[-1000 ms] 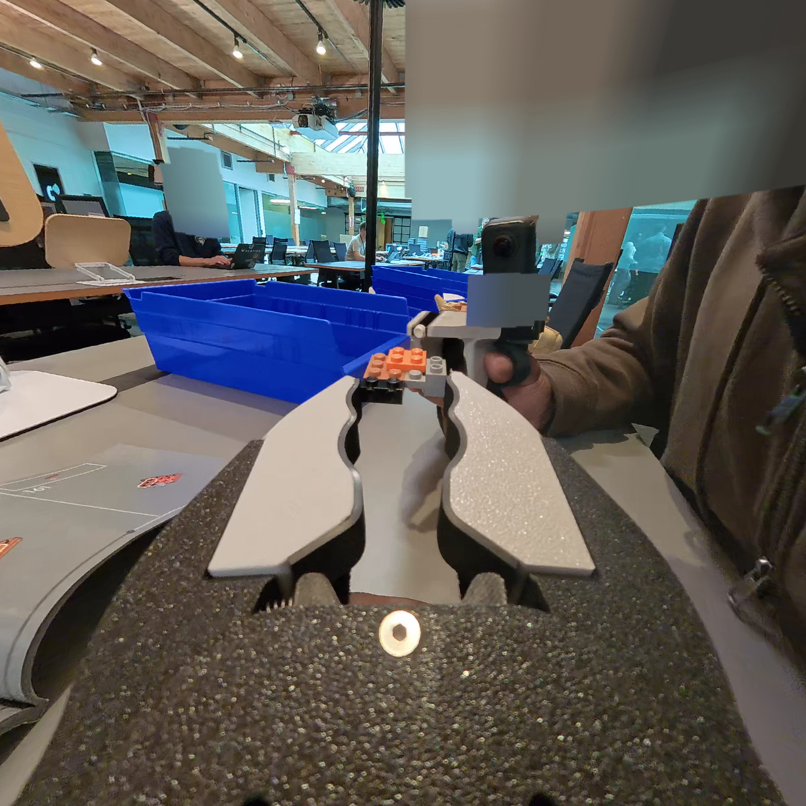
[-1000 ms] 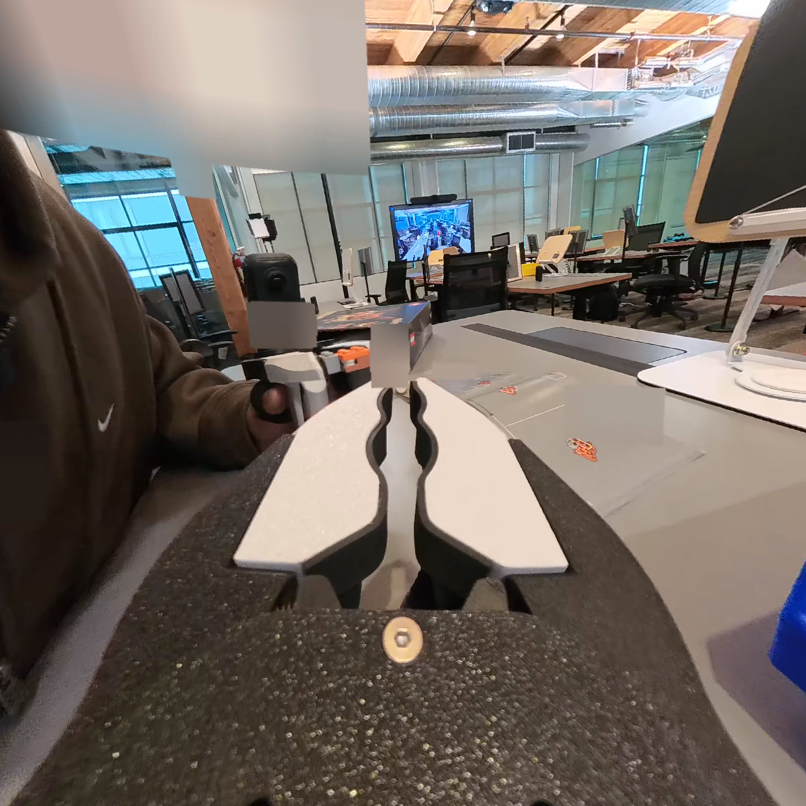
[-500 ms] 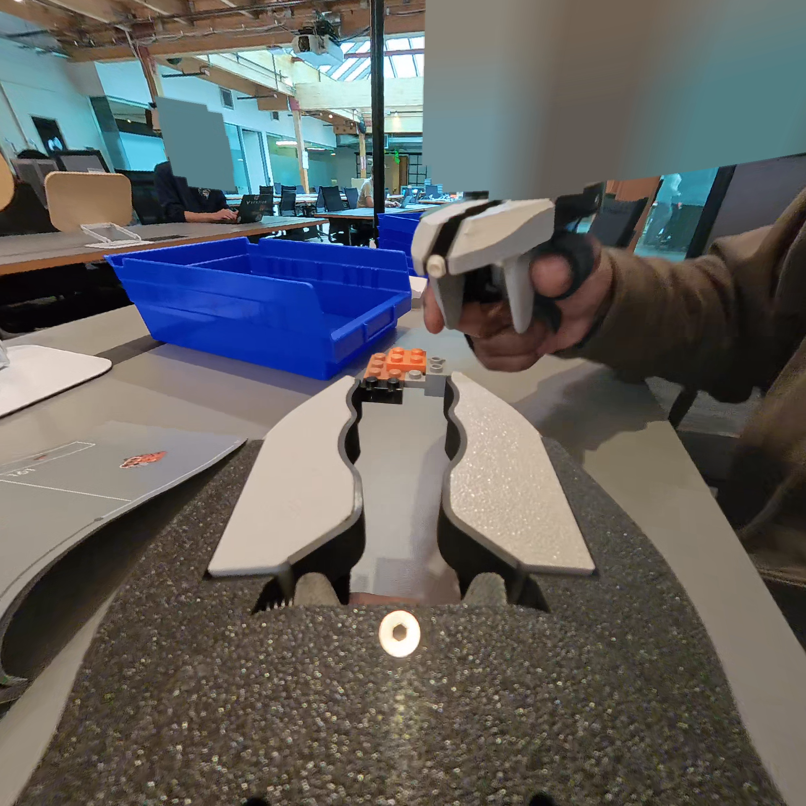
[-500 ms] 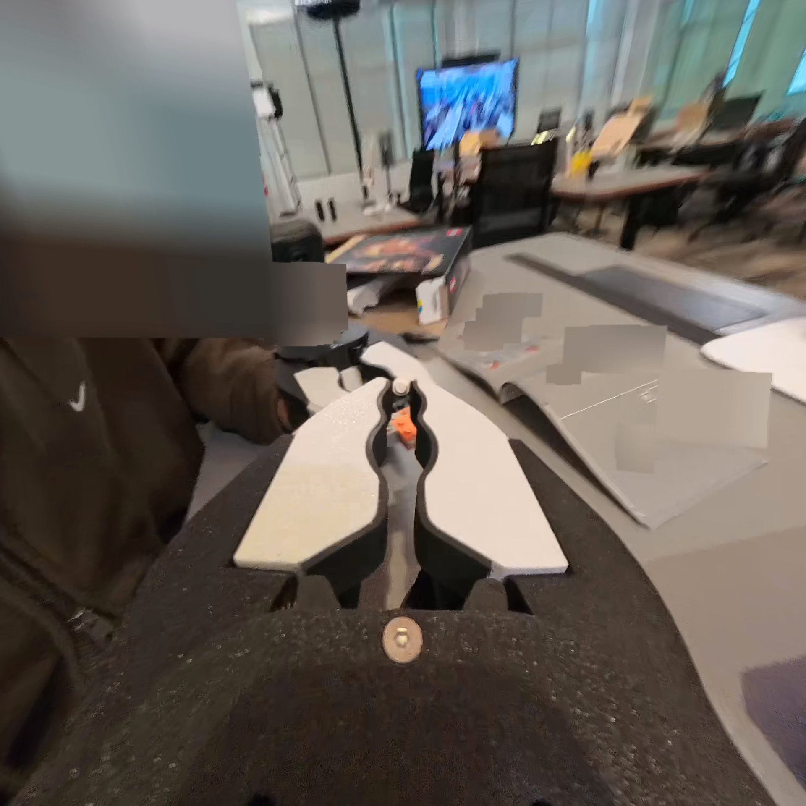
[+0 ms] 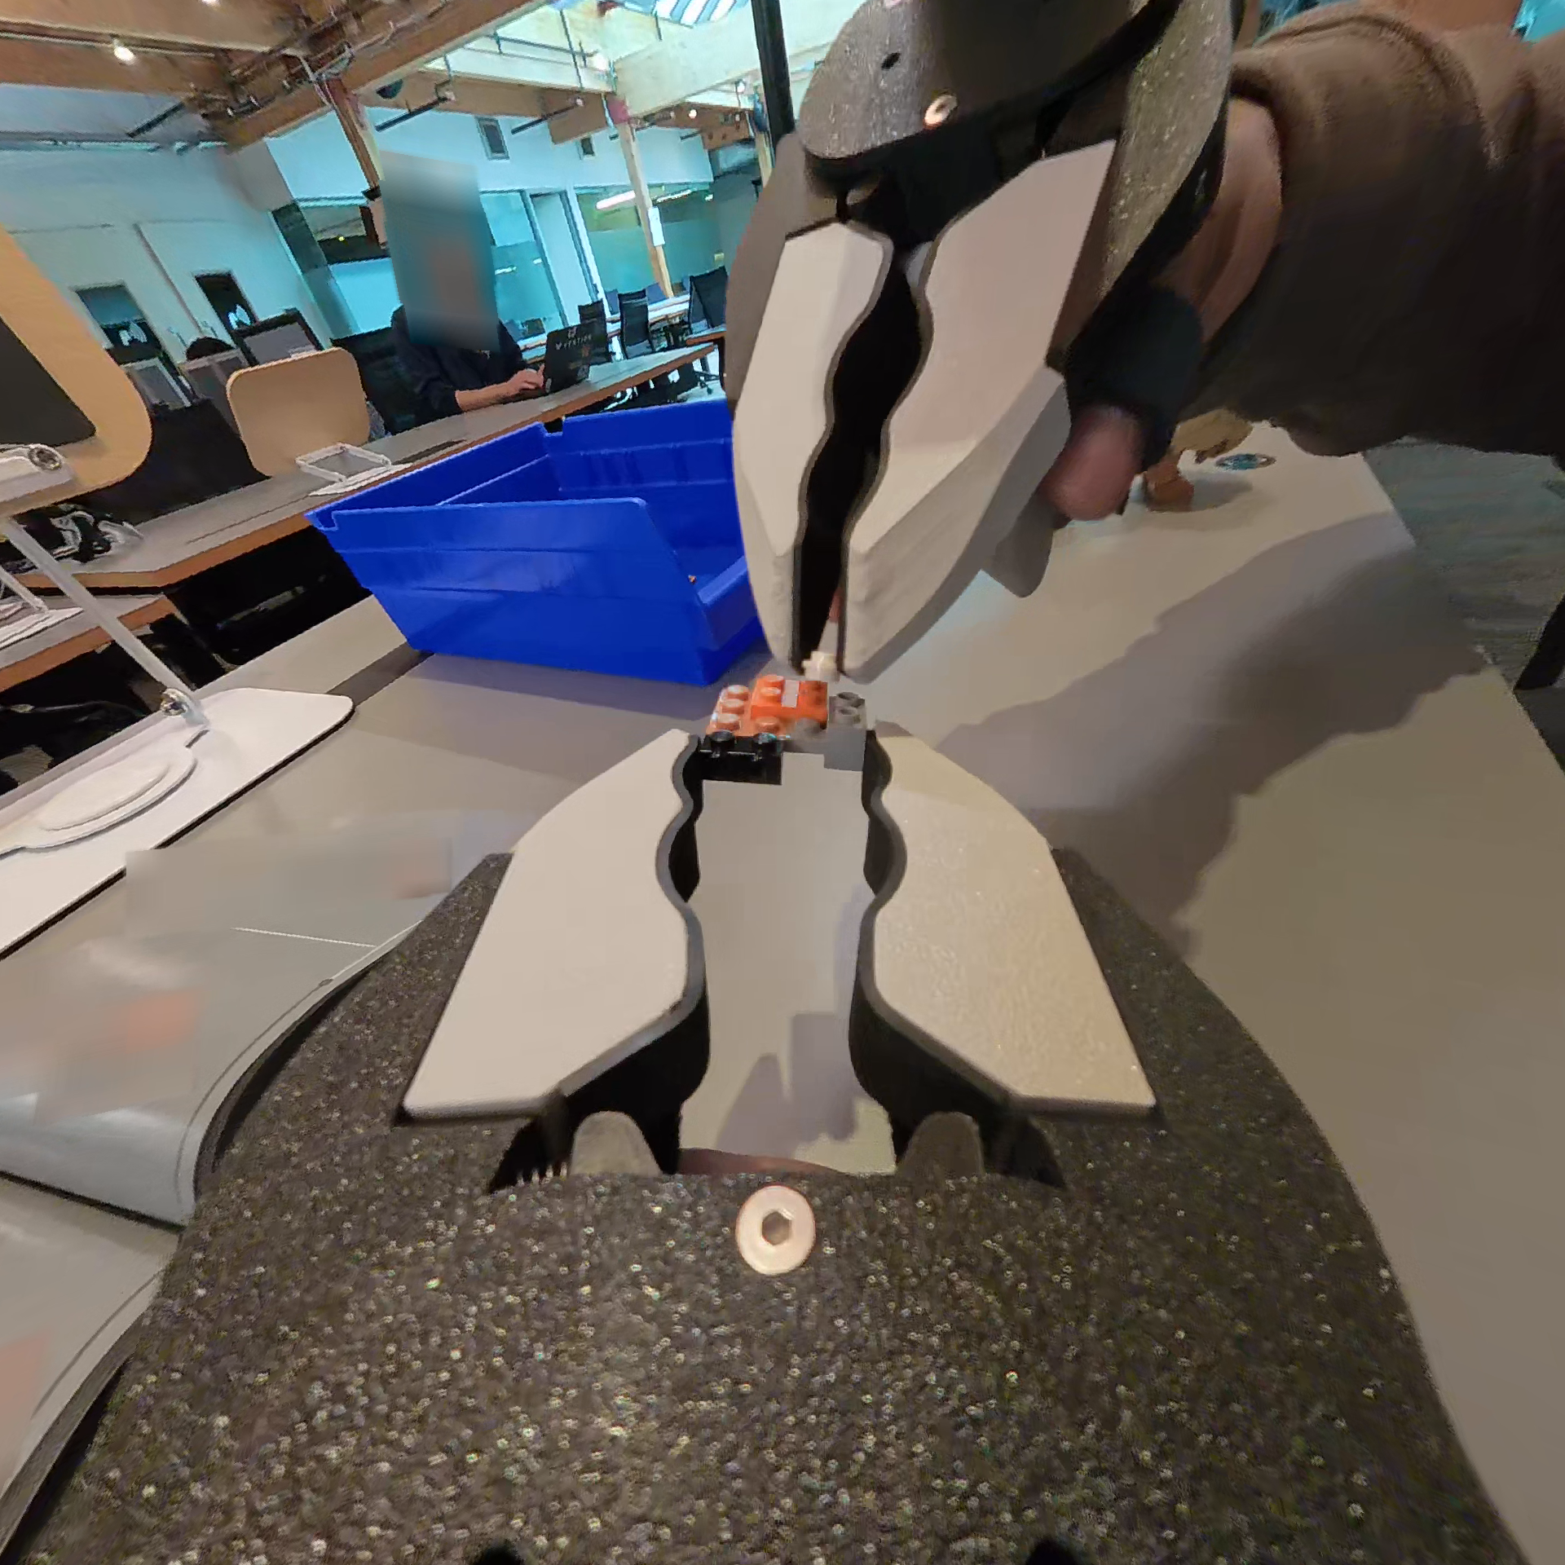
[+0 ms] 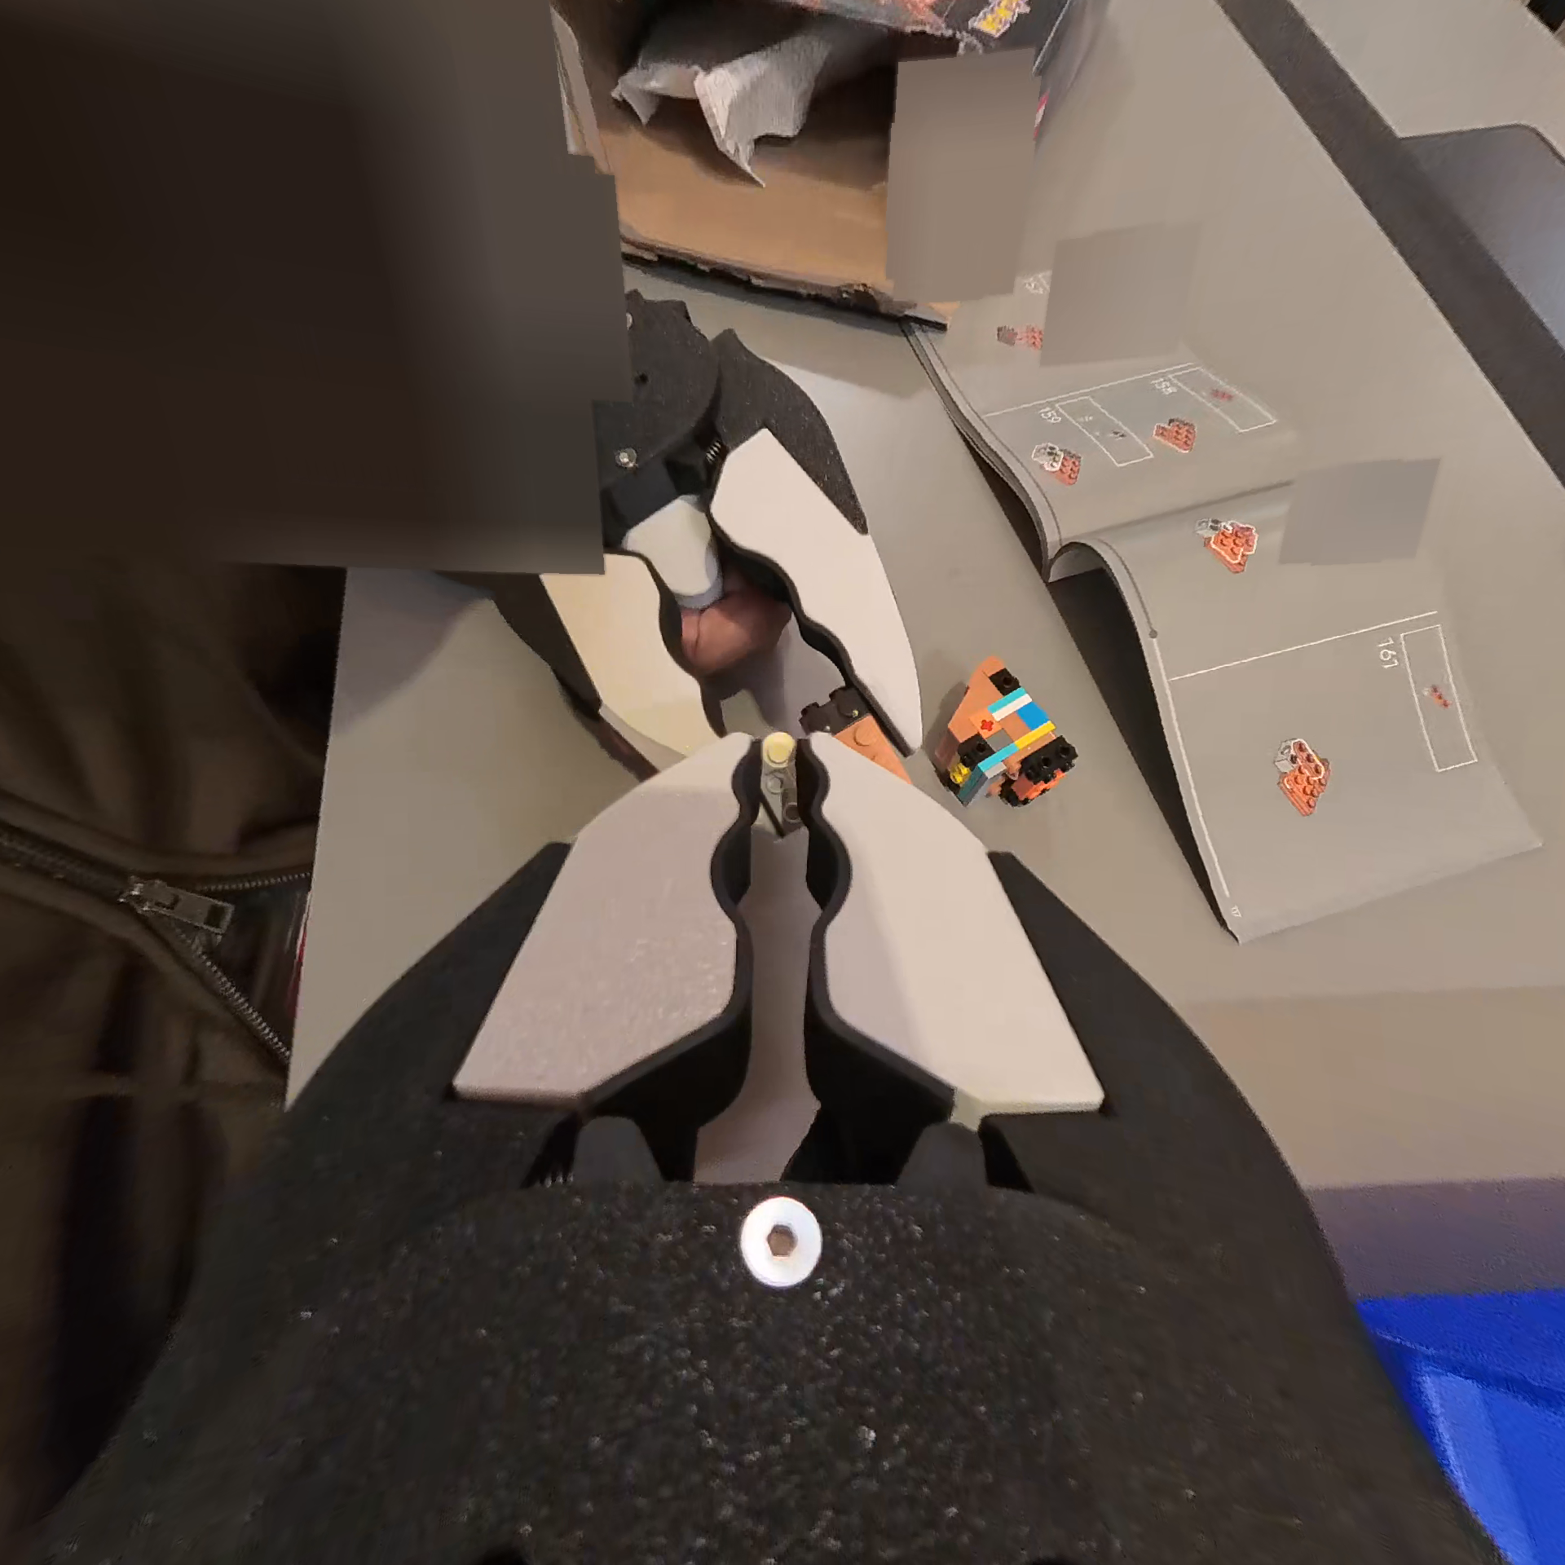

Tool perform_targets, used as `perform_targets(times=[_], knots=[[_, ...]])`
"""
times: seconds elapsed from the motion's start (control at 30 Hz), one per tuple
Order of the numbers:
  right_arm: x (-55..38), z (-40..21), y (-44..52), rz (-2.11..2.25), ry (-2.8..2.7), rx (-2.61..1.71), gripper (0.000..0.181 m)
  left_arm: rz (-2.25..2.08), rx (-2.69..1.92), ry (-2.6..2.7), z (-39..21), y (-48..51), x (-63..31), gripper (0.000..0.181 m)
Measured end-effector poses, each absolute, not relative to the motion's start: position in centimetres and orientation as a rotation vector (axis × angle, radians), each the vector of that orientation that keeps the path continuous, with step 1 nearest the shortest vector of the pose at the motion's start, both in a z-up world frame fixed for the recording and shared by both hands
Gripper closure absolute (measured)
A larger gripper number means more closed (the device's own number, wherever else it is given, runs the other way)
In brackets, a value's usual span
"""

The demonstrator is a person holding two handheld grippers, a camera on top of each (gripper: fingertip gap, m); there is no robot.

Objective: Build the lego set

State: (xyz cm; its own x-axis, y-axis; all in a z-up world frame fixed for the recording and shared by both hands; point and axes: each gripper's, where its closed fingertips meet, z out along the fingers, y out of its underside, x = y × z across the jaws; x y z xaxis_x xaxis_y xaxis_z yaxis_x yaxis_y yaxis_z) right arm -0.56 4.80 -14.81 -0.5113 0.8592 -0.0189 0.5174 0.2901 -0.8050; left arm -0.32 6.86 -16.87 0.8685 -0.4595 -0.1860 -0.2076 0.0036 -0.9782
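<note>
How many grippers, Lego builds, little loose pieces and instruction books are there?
Grippers: 2, the left gripper and the right gripper
Lego builds: 2, the orange, black and grey build in the left gripper, and the colourful build on the table
Little pieces: 1, the cream and grey piece in the right gripper
Instruction books: 1, the open instruction book
Total: 6

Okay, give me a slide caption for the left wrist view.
Right gripper lowers a small white piece onto the orange, black and grey Lego assembly clamped by the left gripper.
</note>
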Motion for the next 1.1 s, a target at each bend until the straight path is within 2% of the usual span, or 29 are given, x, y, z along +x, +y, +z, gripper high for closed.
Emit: perform_targets(times=[1.1], knots=[[-0.7,-16.7,5.2,1.0,-2.181,-1.273,0.172,-0.182,-1.627,0.56,-17.6,7.0,-0.3,0.145]])
